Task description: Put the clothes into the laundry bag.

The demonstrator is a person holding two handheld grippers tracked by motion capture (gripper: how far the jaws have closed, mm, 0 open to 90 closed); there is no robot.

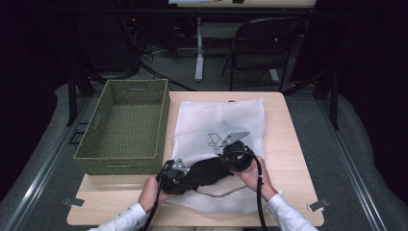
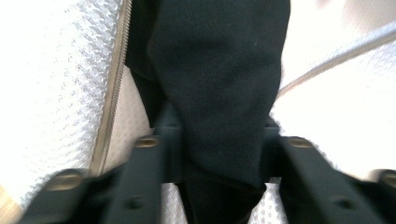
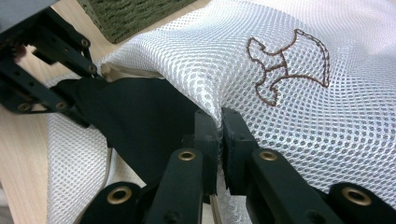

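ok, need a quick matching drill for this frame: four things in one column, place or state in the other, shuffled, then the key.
Things:
1. left gripper
2. right gripper
3. woven basket
4. black cloth

Places or states:
A. stands on the table left of the mesh bag, nothing visible inside
B. jaws pinch a fold of the white mesh
C. runs between the two grippers, partly inside the bag
D. jaws close on the black fabric

Pairs: 1-D, 2-B, 3-A, 4-C
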